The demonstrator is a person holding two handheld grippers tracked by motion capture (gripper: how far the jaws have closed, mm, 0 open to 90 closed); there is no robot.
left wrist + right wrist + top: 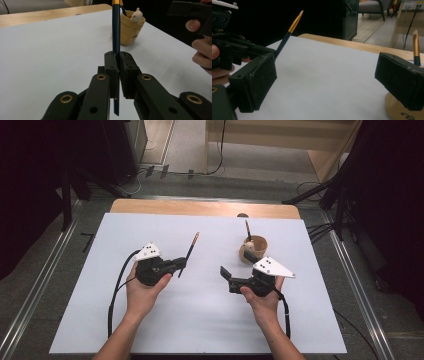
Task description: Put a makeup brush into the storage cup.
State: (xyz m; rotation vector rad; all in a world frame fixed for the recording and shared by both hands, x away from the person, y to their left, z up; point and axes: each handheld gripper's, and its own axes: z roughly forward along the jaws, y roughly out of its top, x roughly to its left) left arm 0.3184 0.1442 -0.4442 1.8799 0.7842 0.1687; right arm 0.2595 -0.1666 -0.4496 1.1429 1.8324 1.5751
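Now, with my left gripper [181, 264] clamped on the pencil [190, 251] and my right gripper [237, 264] wide open and empty, I should lower it upright into the cup [253, 249].

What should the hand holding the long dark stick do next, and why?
Probably carry the brush over to the yellow cup. The left gripper is shut on its handle, the cup already holds another brush, and the right gripper beside the cup is open with nothing between its pads.
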